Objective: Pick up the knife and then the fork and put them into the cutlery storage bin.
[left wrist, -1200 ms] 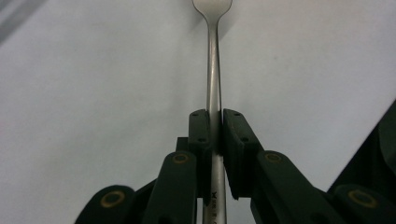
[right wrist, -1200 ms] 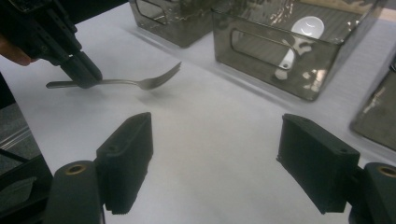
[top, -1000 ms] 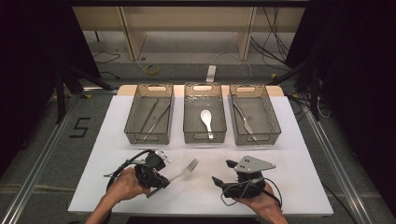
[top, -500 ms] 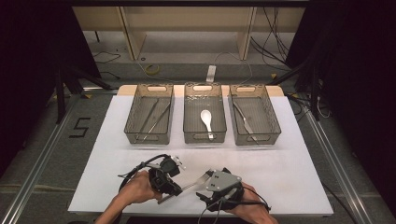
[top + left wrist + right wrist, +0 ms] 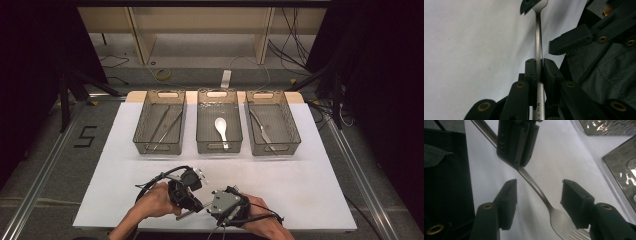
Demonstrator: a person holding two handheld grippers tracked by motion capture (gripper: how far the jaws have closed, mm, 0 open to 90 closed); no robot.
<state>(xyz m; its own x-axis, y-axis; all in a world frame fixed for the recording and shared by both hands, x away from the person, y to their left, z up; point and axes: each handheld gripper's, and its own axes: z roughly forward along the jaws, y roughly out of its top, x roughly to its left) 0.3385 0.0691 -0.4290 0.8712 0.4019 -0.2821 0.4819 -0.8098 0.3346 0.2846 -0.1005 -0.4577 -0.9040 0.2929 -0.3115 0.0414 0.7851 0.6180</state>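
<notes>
Near the front edge of the white table cover [image 5: 310, 170], the person's two hands are working close together over a slim silver metal fork [image 5: 541, 197]. The left gripper [image 5: 538, 70] is clamping the fork's handle between its two black pads, which are pressing flat against the shaft on either side; in the left gripper view the handle is running straight up out of the grip toward the fork's head at the top of the frame. The right gripper [image 5: 539, 200] is sitting just beside it, its jaws standing apart on either side of the fork's neck with a clear gap on both sides, so neither pad is touching the metal; these jaws have just been closing, with the fork between them. In the right gripper view the tines are lying at the bottom of the frame, just above the white surface, while the left gripper's pads are gripping the handle higher up. In the high view the left hand [image 5: 152, 200] and the right hand [image 5: 262, 220] are nearly meeting. Farther back, three grey wire-mesh trays are standing in a row: the left tray [image 5: 142, 127] holding long thin metal utensils, the middle tray [image 5: 205, 130] a white spoon [image 5: 221, 129], the right tray [image 5: 290, 127] a metal utensil.
</notes>
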